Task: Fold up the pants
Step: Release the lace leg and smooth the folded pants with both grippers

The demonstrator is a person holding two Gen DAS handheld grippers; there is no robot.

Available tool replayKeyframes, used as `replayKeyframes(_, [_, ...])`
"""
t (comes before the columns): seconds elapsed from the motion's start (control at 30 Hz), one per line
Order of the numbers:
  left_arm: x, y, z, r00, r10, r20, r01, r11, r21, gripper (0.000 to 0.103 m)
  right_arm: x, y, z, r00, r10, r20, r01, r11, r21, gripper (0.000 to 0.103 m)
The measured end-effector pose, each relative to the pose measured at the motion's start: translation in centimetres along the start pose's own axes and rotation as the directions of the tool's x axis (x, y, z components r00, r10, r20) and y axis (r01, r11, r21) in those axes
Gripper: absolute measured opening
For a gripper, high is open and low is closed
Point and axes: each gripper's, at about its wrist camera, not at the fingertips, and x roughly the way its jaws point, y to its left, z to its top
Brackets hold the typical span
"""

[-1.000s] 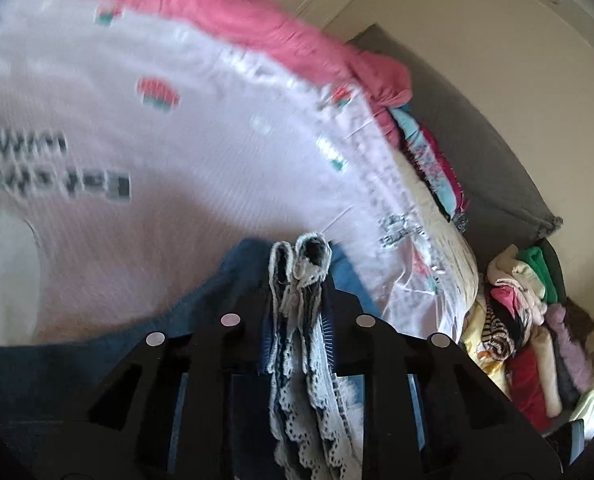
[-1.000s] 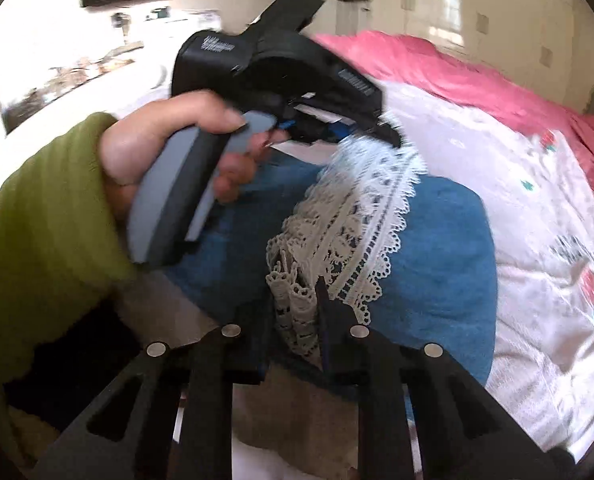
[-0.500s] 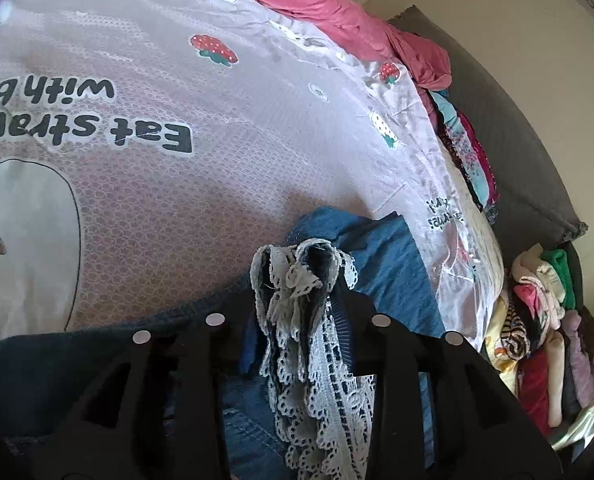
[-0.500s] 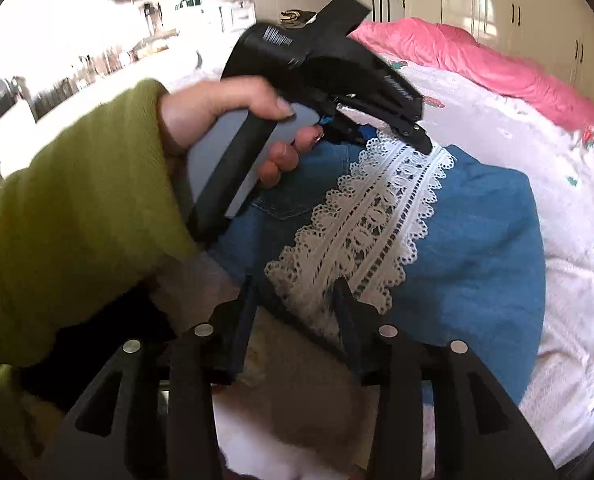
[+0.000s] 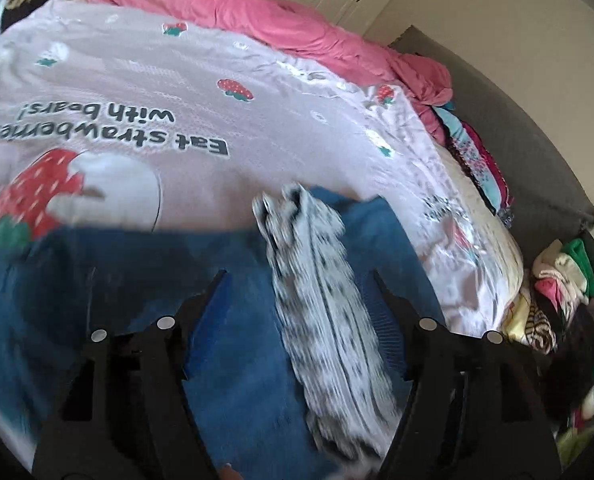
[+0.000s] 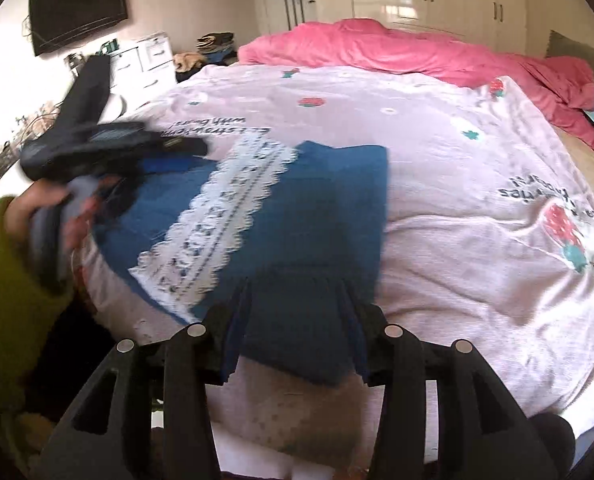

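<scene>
Pants (image 6: 317, 208) on bed, both grippers' fingers opening, holding nothing

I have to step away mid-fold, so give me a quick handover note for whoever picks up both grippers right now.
Left gripper: jaws opening, lace trim lying loose between them, nothing pinched.
Right gripper: jaws opening, apart over the near edge of the pants, no grip.
Pants: blue denim, lying folded on the strawberry bedspread near the bed's edge, lace strip running diagonally across the top.
Done: a fold appears laid down and let go.
Left: probably clear both grippers, check the edges line up, and make any further fold if a smaller bundle is wanted.
</scene>
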Motion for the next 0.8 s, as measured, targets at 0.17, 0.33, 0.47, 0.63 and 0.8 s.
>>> replayKeyframes(0.17, [-2.0,-2.3,-3.1,1.0,0.028,0.011,-0.029,0.998,0.058,0.054,0.5,-1.3,0.2,0.999,0.046,-0.013,-0.045,0.998,0.047,0.043])
replayKeyframes(0.33, [-1.1,-5.5,-5.4,0.997,0.073,-0.039,-0.065,0.982,0.177,0.049,1.2,-0.3,-1.3,0.995,0.039,-0.088,-0.04,0.999,-0.007,0.042])
replayKeyframes(0.47, [1.7,-5.7,-8.0,0.971,0.196,-0.139,-0.159,0.958,0.24,0.049,1.9,-0.7,-2.6,0.989,0.02,-0.148,-0.023,1.0,-0.016,0.041])
replayKeyframes(0.63, [1.7,-5.3,-8.3,0.971,0.199,-0.135,-0.163,0.957,0.239,0.049,2.0,-1.0,-3.0,0.988,0.016,-0.156,-0.019,1.0,-0.017,0.041])
replayKeyframes(0.8, [1.3,-5.5,-8.5,0.972,0.195,-0.129,-0.16,0.958,0.239,0.049,2.2,-1.1,-3.0,0.988,0.029,-0.154,-0.03,1.0,0.002,0.042])
